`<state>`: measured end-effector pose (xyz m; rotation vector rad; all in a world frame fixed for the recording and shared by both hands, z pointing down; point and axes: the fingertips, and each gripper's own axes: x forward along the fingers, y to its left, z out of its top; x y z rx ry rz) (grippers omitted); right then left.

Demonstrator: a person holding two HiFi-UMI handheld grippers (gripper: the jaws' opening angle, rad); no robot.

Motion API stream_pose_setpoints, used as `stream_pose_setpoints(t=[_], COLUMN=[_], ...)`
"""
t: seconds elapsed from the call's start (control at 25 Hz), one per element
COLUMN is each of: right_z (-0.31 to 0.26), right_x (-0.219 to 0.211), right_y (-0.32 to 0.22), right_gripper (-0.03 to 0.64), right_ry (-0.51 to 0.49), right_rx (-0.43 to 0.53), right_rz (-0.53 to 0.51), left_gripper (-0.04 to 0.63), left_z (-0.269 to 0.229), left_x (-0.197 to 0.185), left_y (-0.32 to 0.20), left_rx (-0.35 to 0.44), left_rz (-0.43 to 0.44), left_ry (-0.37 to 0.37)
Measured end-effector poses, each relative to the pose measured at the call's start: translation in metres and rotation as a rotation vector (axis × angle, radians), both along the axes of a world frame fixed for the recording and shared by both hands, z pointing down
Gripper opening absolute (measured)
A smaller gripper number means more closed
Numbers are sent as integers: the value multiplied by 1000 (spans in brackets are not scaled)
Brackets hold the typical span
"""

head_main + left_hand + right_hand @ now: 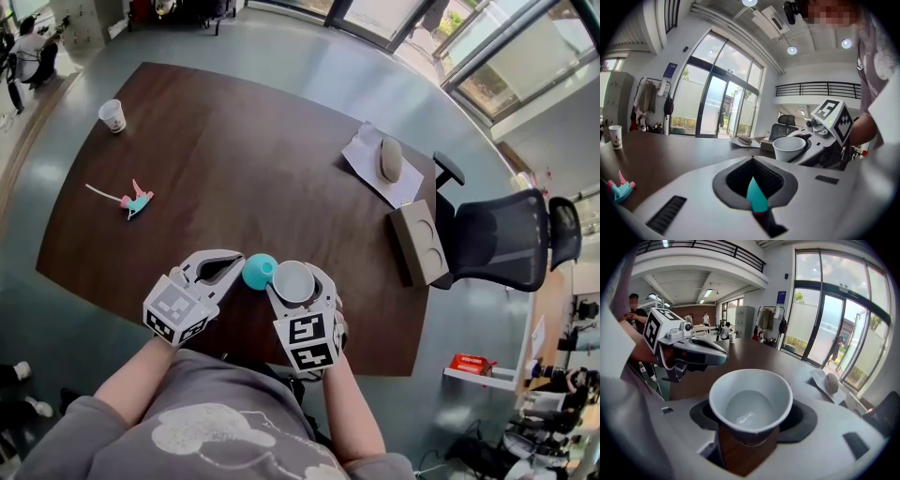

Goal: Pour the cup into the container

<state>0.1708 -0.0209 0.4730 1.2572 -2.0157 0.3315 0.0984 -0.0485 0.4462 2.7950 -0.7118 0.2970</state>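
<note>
- While the right tool (298, 292) pinches a white cup (751, 401) between its jaws, the cup stands nearly upright, with a little clear liquid pooled in its bottom.
- The left tool (238, 271) has its jaws pressed onto a teal container (260, 271). In the left gripper view only a thin wedge of teal shows between them.
- From the head view, the container sits just left of the cup, above the near edge of the dark brown desk (244, 159). Whether it rests on the desk cannot be told.
- Both tools lie side by side close to the person's body, the marker cubes facing up.
- Far off at the desk's left end stands a small paper cup (112, 115).
- Between that cup and the tools lies a small pink and teal toy (136, 201).
- At the right end, a beige oval object (390, 159) rests on a sheet of paper (361, 155).
- Near it, a cardboard tray (419, 242) sits at the desk's edge.
- A black office chair (497, 239) stands just beyond the tray.
</note>
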Motion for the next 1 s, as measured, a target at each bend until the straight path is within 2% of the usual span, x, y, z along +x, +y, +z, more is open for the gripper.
stream_pose_setpoints(t=[1.0], right_z=[10], right_x=[4], right_y=[-1], right_gripper=[296], right_ry=[230], right_rx=[-151], right_rz=[-91], left_gripper=[6], left_z=[3], left_x=[13], left_y=[-1], left_rx=[14], left_rz=[79], left_ry=[-1])
